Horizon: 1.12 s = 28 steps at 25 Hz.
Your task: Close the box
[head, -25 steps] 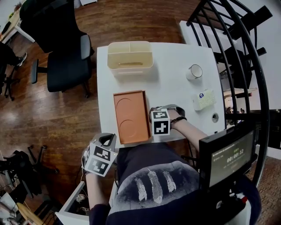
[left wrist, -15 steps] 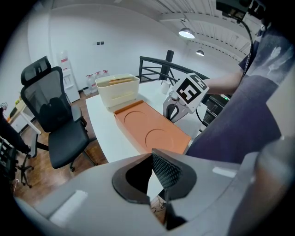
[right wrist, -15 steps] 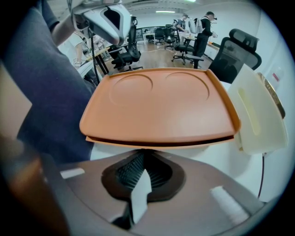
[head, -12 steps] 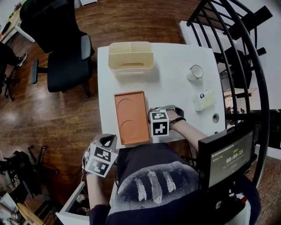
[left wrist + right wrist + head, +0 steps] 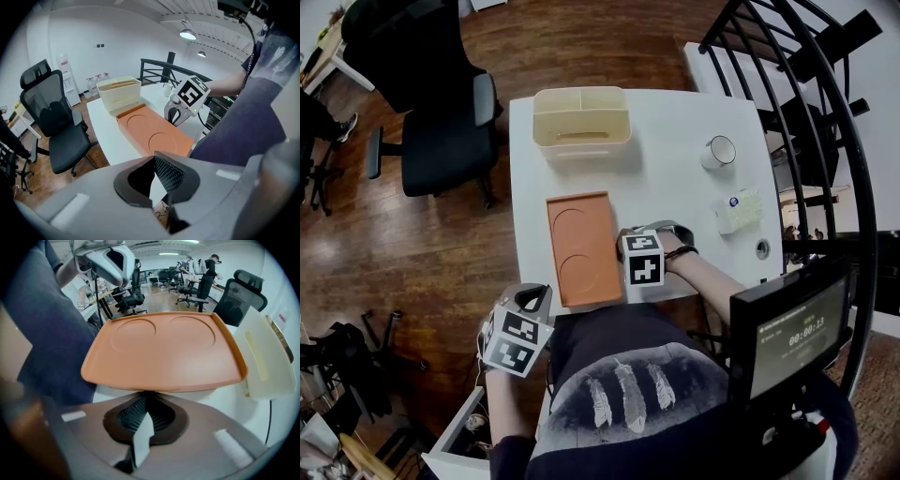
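Note:
An orange lid [image 5: 581, 248] with two round recesses lies flat on the white table [image 5: 675, 122], in front of the open cream box [image 5: 579, 117]. My right gripper [image 5: 624, 242] is at the lid's right edge. In the right gripper view the lid [image 5: 164, 350] fills the frame, and the right gripper [image 5: 145, 396] is shut on its near rim, with the box [image 5: 267, 357] off to the right. My left gripper [image 5: 534, 296] hangs off the table's front left corner. In its own view the left gripper [image 5: 154, 161] is shut and holds nothing, and beyond it are the lid [image 5: 154, 133] and box [image 5: 119, 93].
A white mug [image 5: 716, 152] and a white packet [image 5: 737, 212] sit at the table's right side. A black office chair [image 5: 441, 112] stands left of the table, and a black stair railing [image 5: 806, 84] runs along the right. A timer screen [image 5: 792, 333] is at the lower right.

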Motion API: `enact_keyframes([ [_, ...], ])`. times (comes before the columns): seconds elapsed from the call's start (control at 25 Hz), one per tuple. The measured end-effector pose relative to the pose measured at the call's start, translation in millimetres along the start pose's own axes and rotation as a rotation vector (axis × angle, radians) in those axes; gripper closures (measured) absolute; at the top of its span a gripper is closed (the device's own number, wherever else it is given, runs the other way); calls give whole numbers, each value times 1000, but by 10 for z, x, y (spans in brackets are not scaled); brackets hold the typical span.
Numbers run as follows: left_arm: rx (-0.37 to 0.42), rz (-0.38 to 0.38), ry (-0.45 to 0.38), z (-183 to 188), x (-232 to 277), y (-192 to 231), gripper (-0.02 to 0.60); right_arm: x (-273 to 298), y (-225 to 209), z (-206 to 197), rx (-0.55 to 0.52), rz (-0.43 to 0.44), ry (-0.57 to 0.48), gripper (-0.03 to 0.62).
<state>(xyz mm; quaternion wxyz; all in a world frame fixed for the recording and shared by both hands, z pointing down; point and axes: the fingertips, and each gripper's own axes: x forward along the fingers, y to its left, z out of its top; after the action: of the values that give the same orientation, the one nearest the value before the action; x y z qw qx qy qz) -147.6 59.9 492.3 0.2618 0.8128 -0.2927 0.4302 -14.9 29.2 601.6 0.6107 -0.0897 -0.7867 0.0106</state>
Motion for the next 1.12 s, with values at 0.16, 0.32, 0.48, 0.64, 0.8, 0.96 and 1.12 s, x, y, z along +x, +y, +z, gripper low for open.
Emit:
enact_keyframes([
  [0.16,-3,-9,7,-56,-6,-10,568,-22,10,13,-14,7,-18,591],
  [0.32,1,-17,11,-78,13,-11,568,-5,10,26,4,31,-38,591],
  [0.48,8,-15,4,-64,8,4,568,-2,12,14,24,22,-52,591],
  [0.64,21,-10,7,-68,38,62,568,-113,-92,-45,64,-2,-42,591],
  [0.8,38,-5,7,46,54,50,568,-302,-196,-150,75,-44,-16,591],
  [0.96,53,-8,4,107,69,7,568,-461,-225,-223,92,-74,-21,591],
  [1.12,54,-10,8,104,74,-35,568,-575,-224,-300,109,-107,-34,591],
])
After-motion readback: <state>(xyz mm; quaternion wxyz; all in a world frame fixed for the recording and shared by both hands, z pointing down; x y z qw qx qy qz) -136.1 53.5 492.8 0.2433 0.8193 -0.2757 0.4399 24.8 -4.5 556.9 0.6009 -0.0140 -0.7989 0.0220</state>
